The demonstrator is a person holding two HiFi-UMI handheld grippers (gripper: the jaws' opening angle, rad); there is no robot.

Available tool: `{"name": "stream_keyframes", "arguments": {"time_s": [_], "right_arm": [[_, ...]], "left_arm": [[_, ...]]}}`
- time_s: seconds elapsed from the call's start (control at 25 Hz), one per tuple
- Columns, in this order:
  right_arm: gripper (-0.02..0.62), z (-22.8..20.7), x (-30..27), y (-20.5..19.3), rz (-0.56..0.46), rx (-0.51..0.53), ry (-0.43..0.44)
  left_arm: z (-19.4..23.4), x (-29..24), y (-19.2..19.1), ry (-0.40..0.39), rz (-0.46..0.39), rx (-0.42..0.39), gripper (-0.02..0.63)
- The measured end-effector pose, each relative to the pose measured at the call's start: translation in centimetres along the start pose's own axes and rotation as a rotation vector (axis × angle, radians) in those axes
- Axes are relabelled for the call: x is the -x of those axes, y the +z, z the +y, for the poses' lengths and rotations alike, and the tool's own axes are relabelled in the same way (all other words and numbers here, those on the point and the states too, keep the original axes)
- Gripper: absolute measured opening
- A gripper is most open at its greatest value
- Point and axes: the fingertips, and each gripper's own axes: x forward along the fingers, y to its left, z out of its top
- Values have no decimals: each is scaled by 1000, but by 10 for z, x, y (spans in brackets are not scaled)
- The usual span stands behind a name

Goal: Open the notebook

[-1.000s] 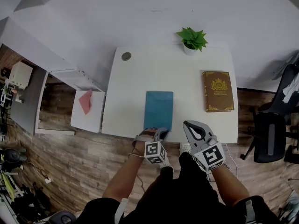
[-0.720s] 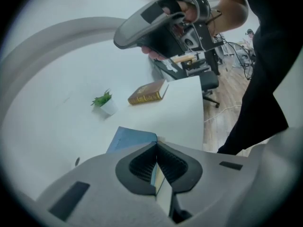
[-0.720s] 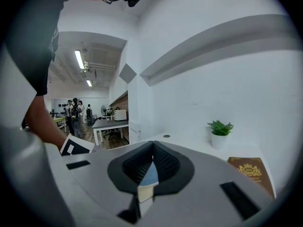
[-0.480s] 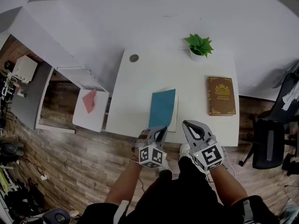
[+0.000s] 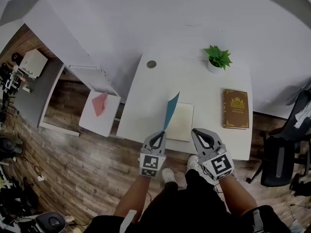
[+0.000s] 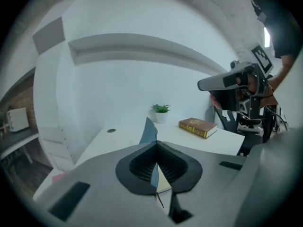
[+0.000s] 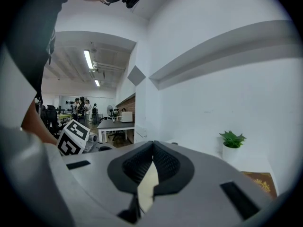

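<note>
White surface [image 5: 204, 89] stretching ahead of both tongs. On it, right at the tips, the notebook [image 5: 181, 123], partly open: cream page [image 6: 163, 182] lying flat, teal cover [image 5: 171, 109] lifted on edge above it. Left tongs [image 5: 158, 136] clenched on the near edge of that cover, pinching it thin between the ribbed pads [image 6: 139, 163] and holding it upright. Right tongs [image 5: 196, 132] just beside, at the notebook's near right corner, tips pressed together with nothing between them; touching the page or not, impossible to tell. Beyond the right tongs and off to their right, a brown book [image 5: 236, 108] with gold ornament, flat, well apart from the notebook. Further ahead, near the far edge, a small green plant [image 5: 217, 57] in a white pot. Far ahead of the left tongs, a small round disc [image 5: 151, 64] set in the surface.
</note>
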Motion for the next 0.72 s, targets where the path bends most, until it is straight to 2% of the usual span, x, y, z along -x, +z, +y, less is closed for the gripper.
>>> {"name": "stream_keyframes", "arguments": {"time_s": [0.2, 0.44, 0.56, 0.72], "right_arm": [[2, 7, -8, 3, -1, 7, 17], [2, 9, -15, 3, 7, 11, 34], [2, 10, -18, 4, 26, 11, 37], [2, 6, -21, 2, 14, 13, 38]], "left_arm": [[36, 14, -20, 100, -6, 174, 5], [80, 26, -58, 227, 53, 326, 5], [98, 27, -82, 280, 119, 352, 5], [113, 17, -122, 341, 294, 290, 6]]}}
